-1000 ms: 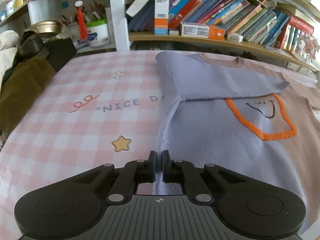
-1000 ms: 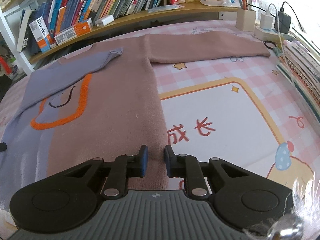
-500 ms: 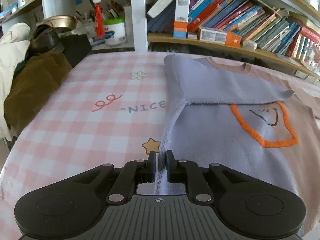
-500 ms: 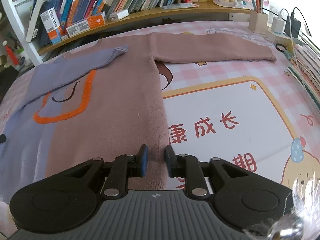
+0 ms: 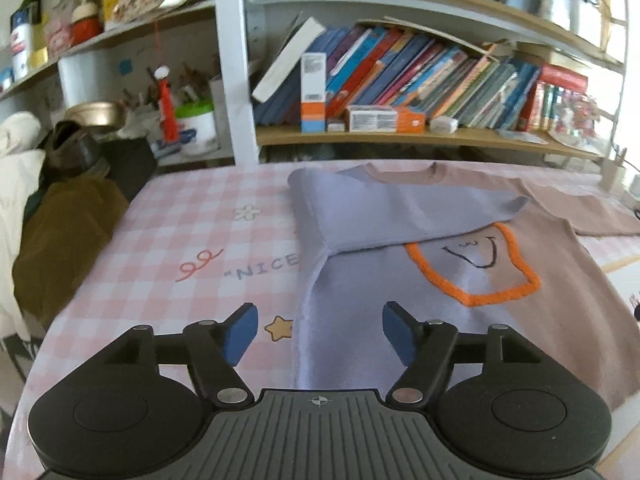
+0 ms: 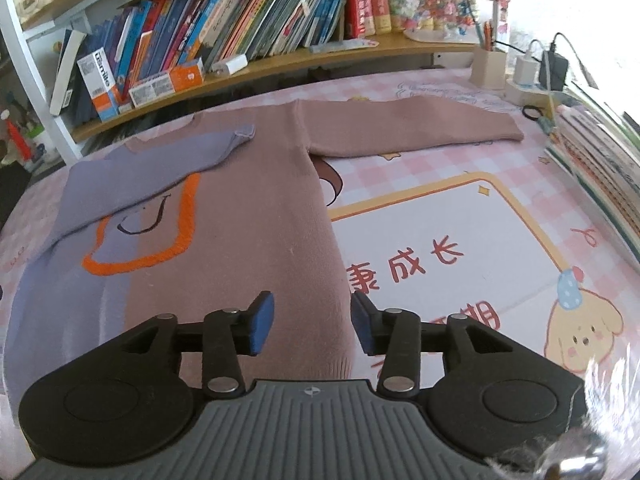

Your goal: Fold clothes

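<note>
A lilac and dusty-pink sweater [image 5: 440, 280] with an orange-outlined patch lies flat on the pink checked tablecloth [image 5: 192, 248]. Its lilac sleeve [image 5: 392, 212] is folded across the chest. Its pink sleeve [image 6: 412, 128] lies stretched out to the right. My left gripper [image 5: 316, 330] is open above the sweater's lower left edge and holds nothing. My right gripper [image 6: 312, 326] is open over the sweater's lower right hem [image 6: 320, 360] and holds nothing.
A bookshelf [image 5: 400, 80] runs along the back of the table. Brown and white garments [image 5: 60, 224] are piled at the left edge. A pen holder [image 6: 488, 68], chargers [image 6: 540, 72] and stacked books [image 6: 600, 160] stand at the right.
Both grippers have opened and let go of the sweater's bottom hem. Both have lifted and drawn back a little.
</note>
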A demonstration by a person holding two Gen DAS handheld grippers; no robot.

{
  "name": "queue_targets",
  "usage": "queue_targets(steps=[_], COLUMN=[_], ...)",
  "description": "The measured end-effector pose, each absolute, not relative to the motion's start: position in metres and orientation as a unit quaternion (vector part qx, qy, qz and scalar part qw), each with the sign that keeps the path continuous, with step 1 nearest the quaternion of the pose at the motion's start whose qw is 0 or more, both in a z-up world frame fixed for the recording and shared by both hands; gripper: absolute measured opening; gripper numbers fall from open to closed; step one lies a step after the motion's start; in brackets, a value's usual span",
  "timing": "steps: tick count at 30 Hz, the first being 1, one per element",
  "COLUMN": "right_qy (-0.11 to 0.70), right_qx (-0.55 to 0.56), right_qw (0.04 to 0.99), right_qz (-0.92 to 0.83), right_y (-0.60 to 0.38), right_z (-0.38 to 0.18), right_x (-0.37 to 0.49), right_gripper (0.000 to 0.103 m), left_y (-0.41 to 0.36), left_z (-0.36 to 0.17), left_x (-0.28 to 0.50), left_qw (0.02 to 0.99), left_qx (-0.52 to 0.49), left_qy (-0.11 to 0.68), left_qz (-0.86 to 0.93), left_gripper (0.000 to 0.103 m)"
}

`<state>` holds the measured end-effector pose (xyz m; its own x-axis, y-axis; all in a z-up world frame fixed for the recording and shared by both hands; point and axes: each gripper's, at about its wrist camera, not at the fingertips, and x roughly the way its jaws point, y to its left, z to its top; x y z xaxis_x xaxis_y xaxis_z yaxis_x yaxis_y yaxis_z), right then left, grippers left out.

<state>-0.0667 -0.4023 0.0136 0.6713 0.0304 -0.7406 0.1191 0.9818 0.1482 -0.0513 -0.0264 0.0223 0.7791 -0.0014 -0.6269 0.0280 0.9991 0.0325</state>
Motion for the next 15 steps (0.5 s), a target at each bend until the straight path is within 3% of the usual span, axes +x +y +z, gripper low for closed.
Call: queue_targets(steps=[15], right_qy=[0.383], right_qx=[0.107], right_qw=[0.909], right_qz=[-0.123], right_y=[-0.460], right_z=[0.029], right_x=[-0.100], right_gripper=[0.057], left_y=[-0.039], left_z=[0.006], left_x=[-0.054], left_qw=[0.934], left_qx=[0.006], left_qy=[0.355], left_qz=[-0.034], left_gripper=[0.084])
